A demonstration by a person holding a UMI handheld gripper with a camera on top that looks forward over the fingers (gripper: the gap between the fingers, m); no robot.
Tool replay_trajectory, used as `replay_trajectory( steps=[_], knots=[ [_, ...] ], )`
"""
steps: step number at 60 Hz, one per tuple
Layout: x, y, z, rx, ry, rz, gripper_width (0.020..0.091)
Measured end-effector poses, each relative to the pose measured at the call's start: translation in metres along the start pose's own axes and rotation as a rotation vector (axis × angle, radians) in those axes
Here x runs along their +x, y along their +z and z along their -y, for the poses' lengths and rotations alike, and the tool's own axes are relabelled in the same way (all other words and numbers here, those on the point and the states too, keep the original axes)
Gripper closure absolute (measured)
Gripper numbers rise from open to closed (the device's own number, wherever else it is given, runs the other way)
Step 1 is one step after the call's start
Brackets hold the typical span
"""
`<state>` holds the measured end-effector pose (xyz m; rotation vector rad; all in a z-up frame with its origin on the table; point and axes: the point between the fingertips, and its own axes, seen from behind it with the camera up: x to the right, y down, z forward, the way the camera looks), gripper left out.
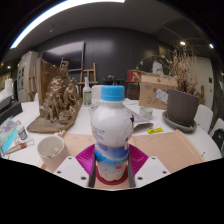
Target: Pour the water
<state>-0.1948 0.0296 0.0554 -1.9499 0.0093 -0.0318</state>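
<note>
1. Fingers with magenta pads close on the base of a water bottle, one pad pressing each side, so it looks firmly gripped.
2. Bottle stands upright between them, blue cap on, blue band around its lower label.
3. Just left, a white cup sits on the counter.
4. Farther left stands a brown sculpture on a board.
5. Far right, a dark pot holds dry twigs; a small green bottle stands behind, possibly soap.
</note>
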Motion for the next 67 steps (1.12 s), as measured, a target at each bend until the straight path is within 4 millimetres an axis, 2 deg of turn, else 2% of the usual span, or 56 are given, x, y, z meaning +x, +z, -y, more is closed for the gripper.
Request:
replay_trajectory(
  steps=[6,7,10,12,16,20,35,43,48,51,58,67],
  knots=[
    [0.002,-0.004,-0.003,-0.026,0.021,-0.003,0.0566],
    [0.002,-0.005,-0.004,-0.037,0.026,-0.004,0.0522],
    [0.003,-0.012,-0.003,-0.055,0.035,-0.016,0.0319],
    [0.005,-0.02,0.0,-0.063,0.034,-0.026,0.0235],
    [0.005,-0.04,0.005,-0.097,0.027,-0.04,0.0251],
    [-0.003,-0.07,0.011,-0.137,0.028,-0.063,0.0246],
    [-0.056,-0.225,0.038,-0.228,0.0,-0.081,0.0249],
    [-0.086,-0.284,0.042,-0.243,-0.02,-0.075,0.0248],
    [-0.097,-0.308,0.043,-0.238,-0.031,-0.078,0.0247],
    [-0.1,-0.315,0.047,-0.233,-0.043,-0.086,0.0247],
    [-0.106,-0.328,0.042,-0.244,-0.017,-0.091,0.0248],
    [-0.111,-0.33,0.044,-0.238,-0.047,-0.101,0.0246]
  ],
)
